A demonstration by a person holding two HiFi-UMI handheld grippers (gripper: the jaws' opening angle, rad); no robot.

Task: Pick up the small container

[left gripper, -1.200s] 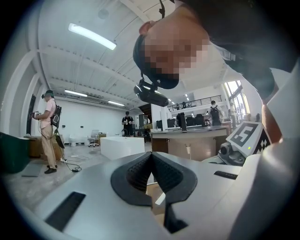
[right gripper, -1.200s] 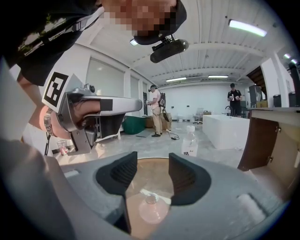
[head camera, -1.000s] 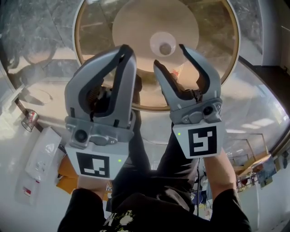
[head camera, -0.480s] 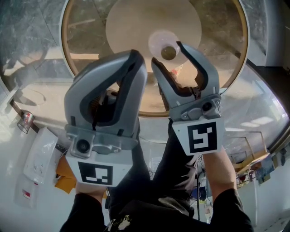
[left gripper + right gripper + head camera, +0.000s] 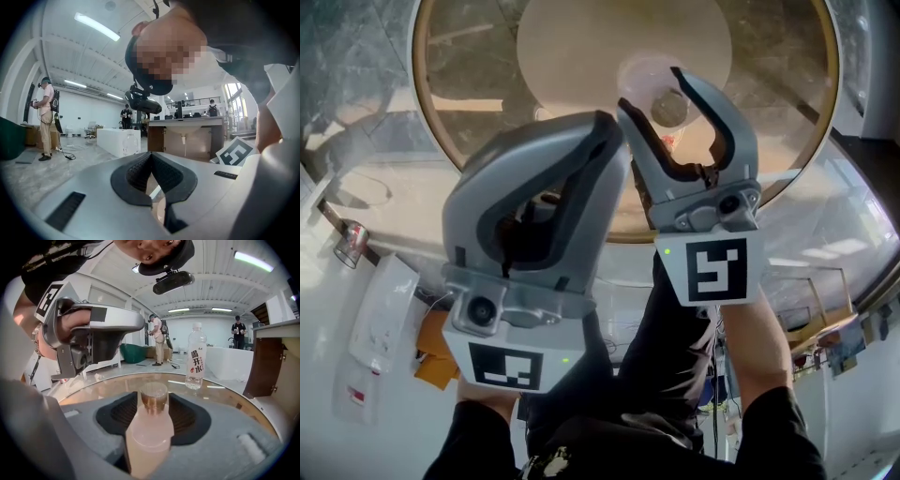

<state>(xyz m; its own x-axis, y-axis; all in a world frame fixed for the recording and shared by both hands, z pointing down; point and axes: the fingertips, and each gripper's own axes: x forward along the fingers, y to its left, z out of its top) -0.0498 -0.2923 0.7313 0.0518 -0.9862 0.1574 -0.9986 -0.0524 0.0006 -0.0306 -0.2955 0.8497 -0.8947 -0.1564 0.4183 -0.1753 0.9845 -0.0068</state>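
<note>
The small container (image 5: 149,427), translucent pink with a brown cap, stands upright on the round table (image 5: 802,150). It is between the jaws of the right gripper (image 5: 652,92), which are spread wide on either side of it; whether they touch it is unclear. Beside it, the left gripper (image 5: 151,158) has its jaws pressed together on nothing. A water bottle (image 5: 195,357) stands farther across the table.

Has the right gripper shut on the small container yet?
No. In the right gripper view, the jaws of the right gripper stand apart, with the small container upright between them.
</note>
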